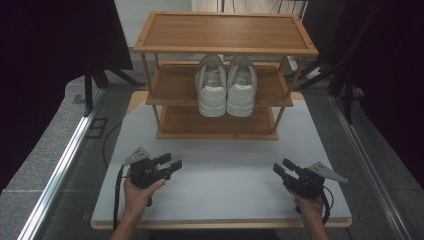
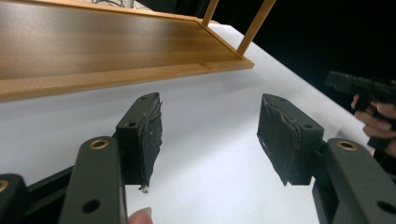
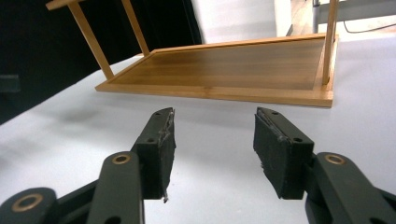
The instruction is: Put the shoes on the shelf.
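on the pale, matte table [image 1: 220,175] stands a three-tier rack [image 1: 225,35] of honey-coloured wood, its shelves flat framed boards on slim square posts. on the middle shelf sits a pair of white shoes [image 1: 226,86], side by side and touching, their rounded heels toward the person. nearer the front edge, well apart from the rack and from each other, the two hands rest low over the table. the left claw [image 1: 170,163] is a black, blocky tool with a grey three-cornered plate on top and a cable trailing down; in the left gripper view its flat rectangular pads [image 2: 152,137], faced with worn, scuffed black rubber, stand wide apart with only bare table between them. the right claw [image 1: 283,167] mirrors it; in the right gripper view its pads [image 3: 163,154] are likewise spread, holding nothing, and point at the smooth-grained bottom shelf [image 3: 233,70].
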`<state>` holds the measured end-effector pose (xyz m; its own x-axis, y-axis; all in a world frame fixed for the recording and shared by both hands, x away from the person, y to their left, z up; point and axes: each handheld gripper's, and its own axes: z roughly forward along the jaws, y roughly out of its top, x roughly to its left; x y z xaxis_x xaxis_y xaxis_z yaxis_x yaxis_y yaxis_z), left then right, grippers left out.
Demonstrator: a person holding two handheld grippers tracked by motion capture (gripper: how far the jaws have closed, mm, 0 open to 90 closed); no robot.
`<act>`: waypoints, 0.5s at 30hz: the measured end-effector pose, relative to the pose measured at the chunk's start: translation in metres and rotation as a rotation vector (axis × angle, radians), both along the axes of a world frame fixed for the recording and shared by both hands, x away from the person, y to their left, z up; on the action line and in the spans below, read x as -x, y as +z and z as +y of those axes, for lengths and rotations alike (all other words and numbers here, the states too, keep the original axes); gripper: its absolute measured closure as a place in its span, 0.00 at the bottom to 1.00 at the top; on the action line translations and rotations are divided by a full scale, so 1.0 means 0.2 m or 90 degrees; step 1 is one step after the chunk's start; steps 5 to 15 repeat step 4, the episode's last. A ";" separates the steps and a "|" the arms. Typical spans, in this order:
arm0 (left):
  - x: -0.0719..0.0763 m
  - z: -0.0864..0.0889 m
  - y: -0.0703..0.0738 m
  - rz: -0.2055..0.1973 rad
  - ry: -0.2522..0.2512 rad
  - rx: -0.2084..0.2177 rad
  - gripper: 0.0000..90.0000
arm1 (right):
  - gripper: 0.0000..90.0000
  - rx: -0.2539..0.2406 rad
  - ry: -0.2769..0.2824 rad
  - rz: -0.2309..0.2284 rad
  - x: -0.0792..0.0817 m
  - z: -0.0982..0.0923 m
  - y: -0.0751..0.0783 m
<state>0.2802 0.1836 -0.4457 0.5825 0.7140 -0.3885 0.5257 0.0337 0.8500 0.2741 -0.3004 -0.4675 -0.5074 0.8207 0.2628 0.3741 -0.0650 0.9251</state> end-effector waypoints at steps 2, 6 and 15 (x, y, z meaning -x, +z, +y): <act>-0.01 -0.01 -0.01 0.005 -0.001 0.000 0.44 | 0.50 0.010 0.000 -0.006 0.01 0.00 0.00; -0.02 -0.02 -0.02 0.008 -0.002 -0.001 0.43 | 0.47 0.029 -0.013 -0.013 0.02 -0.01 0.01; -0.02 -0.02 -0.02 0.008 -0.002 -0.001 0.43 | 0.47 0.029 -0.013 -0.013 0.02 -0.01 0.01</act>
